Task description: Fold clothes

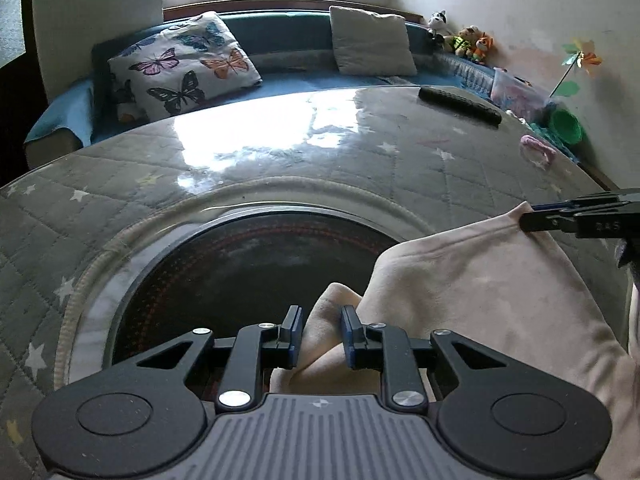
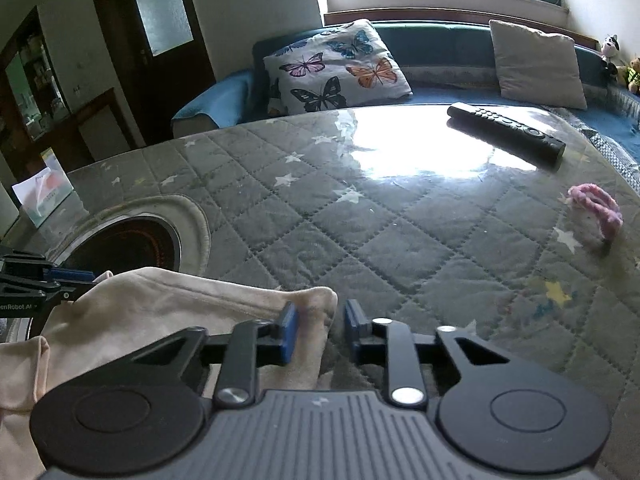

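A pale pink garment (image 1: 480,292) lies on the grey quilted table cover (image 1: 200,168), partly over the round dark inset (image 1: 248,264). My left gripper (image 1: 320,330) is open, its jaws on either side of one corner of the garment. In the right wrist view the same garment (image 2: 168,312) stretches from the left edge to my right gripper (image 2: 320,328), which is open with the other corner between its fingers. The right gripper also shows side-on in the left wrist view (image 1: 532,216), at the garment's far corner. The left gripper shows at the right wrist view's left edge (image 2: 80,280).
A black remote (image 2: 506,134) lies at the table's far side. A pink fuzzy item (image 2: 596,208) lies at the right. A blue sofa (image 2: 440,96) with a butterfly pillow (image 2: 336,68) and a beige pillow (image 2: 536,64) stands behind the table. Toys (image 1: 560,116) sit by the wall.
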Demonstrator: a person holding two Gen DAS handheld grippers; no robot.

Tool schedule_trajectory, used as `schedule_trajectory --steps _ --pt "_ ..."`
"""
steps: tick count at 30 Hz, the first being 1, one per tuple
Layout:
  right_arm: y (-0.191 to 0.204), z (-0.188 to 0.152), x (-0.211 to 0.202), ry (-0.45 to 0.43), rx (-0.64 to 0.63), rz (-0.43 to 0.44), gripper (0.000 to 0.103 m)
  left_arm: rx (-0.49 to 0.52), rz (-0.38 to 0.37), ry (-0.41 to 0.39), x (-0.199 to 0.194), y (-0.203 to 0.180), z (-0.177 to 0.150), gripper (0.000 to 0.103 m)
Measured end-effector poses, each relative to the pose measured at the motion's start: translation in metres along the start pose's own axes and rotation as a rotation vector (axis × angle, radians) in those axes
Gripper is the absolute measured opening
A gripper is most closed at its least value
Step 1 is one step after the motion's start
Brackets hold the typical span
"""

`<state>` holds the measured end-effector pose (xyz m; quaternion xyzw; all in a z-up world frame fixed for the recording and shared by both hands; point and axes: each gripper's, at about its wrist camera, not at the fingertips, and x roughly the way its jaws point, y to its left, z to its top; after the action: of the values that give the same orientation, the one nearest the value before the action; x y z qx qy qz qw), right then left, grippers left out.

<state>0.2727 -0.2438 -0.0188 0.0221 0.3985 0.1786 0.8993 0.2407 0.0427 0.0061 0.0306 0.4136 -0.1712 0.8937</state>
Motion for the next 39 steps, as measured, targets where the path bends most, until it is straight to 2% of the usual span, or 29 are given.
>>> schedule_trajectory --steps 3,11,18,20,22,23,26,27,31,33,36,39 --pt "0.004 0.002 -0.002 -0.010 -0.006 -0.005 0.007 -0.004 0.016 -0.024 -0.004 -0.001 -0.001 0.004" --pt "0.011 0.014 -0.018 -0.105 -0.005 -0.027 0.006 -0.115 0.166 -0.177 -0.035 0.024 0.001 0.002" --pt "0.012 0.020 0.012 -0.072 -0.007 -0.059 0.007 -0.152 0.177 -0.119 -0.013 0.036 0.000 0.003" --pt "0.013 0.020 0.021 -0.042 -0.016 -0.063 0.008 -0.170 0.170 -0.091 -0.008 0.039 -0.001 0.007" --pt "0.015 0.020 0.022 -0.033 -0.032 -0.068 0.010 -0.164 0.172 -0.093 -0.017 0.038 -0.004 0.007" --pt "0.016 0.020 0.019 -0.034 -0.039 -0.066 0.012 -0.159 0.174 -0.095 -0.022 0.037 -0.006 0.013" --pt "0.022 0.019 0.004 -0.045 -0.056 -0.060 0.012 -0.134 0.175 -0.103 -0.038 0.029 -0.013 0.045" --pt "0.025 0.018 -0.002 -0.046 -0.065 -0.053 0.012 -0.116 0.171 -0.107 -0.045 0.024 -0.018 0.049" --pt "0.040 0.008 -0.028 -0.050 -0.099 -0.005 0.023 -0.043 0.155 -0.123 -0.071 0.000 -0.037 0.051" --pt "0.051 -0.002 -0.042 -0.047 -0.129 0.028 0.035 -0.007 0.147 -0.131 -0.084 -0.011 -0.046 0.051" --pt "0.070 -0.021 -0.061 -0.038 -0.202 0.071 0.040 0.052 0.150 -0.126 -0.098 -0.029 -0.063 0.051" --pt "0.086 -0.041 -0.074 -0.022 -0.247 0.111 0.046 0.089 0.144 -0.118 -0.095 -0.044 -0.071 0.051"
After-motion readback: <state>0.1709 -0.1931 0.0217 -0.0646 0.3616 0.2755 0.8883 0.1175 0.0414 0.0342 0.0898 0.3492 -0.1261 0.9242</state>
